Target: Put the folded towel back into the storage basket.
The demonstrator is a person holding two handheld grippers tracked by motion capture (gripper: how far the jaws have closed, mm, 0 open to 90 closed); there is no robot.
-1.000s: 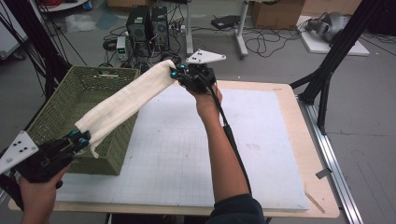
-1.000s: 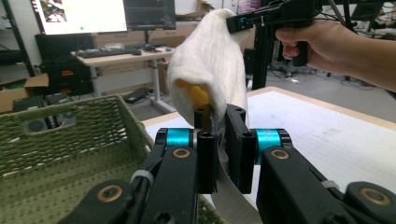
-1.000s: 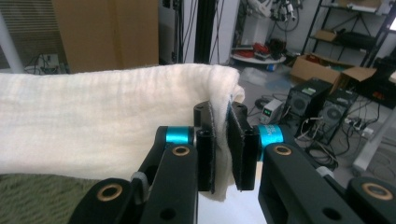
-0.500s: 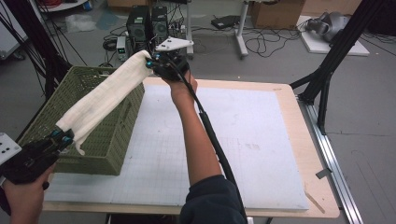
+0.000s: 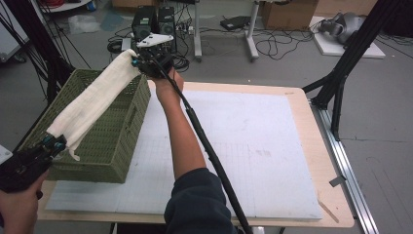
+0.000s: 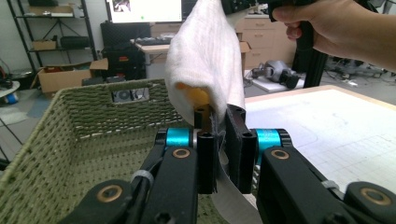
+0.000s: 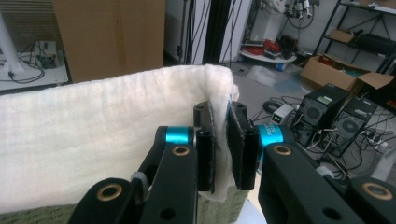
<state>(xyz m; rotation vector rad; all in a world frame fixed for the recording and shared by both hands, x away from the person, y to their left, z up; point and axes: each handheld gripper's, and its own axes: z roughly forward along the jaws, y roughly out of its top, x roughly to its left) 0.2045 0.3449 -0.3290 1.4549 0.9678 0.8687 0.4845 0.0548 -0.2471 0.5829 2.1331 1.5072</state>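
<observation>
Over green basket (image 5: 104, 129) | white towel (image 5: 92, 105) stretched | left claw (image 5: 53, 143), right claw (image 5: 138, 61) each clamped on towel ends

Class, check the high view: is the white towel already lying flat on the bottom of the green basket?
No: the white towel hangs stretched above the green basket, clamped at both ends.

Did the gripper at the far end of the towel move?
Yes. The right hand-held gripper carried its towel end leftward, from above the mat to the basket's far corner.
</observation>
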